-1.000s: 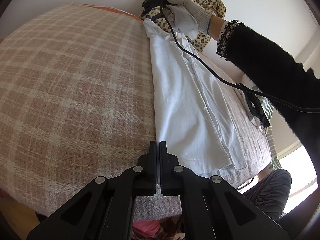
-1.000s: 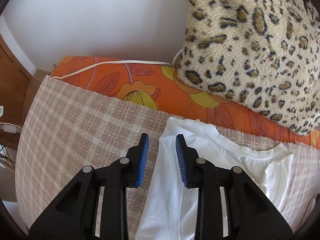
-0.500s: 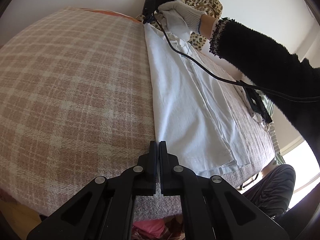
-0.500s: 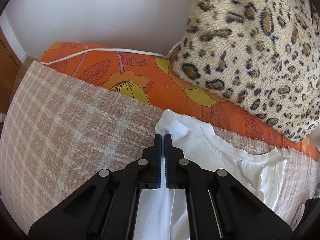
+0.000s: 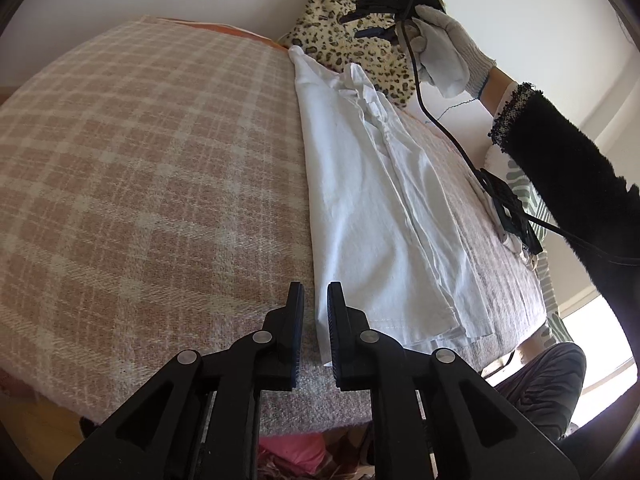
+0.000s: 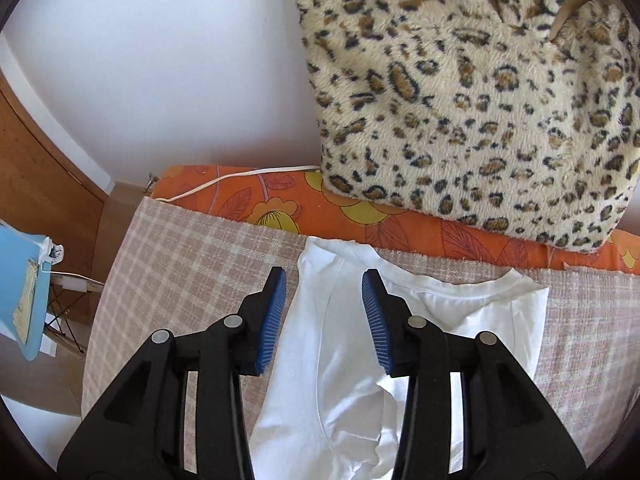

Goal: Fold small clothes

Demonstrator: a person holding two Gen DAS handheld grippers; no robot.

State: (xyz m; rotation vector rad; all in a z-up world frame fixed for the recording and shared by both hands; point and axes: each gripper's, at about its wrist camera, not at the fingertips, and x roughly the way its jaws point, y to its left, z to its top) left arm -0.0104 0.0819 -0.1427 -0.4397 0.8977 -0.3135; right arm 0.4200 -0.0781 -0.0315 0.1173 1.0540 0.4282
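A white T-shirt lies folded lengthwise into a narrow strip on the pink plaid blanket. My left gripper is open with a narrow gap and empty, just above the blanket at the shirt's hem corner. My right gripper is open wide and empty, hovering above the shirt's shoulder end, near the collar. It also shows in the left wrist view, held in a white-gloved hand above the far end of the shirt.
A leopard-print cushion stands against the wall behind the shirt, on an orange flowered sheet with a white cable. A black cable runs from the right gripper. A blue ironing board stands left.
Both grippers were shut on the shirt's left edge half a second ago; both have opened and let go. The right gripper has lifted away from the collar end.
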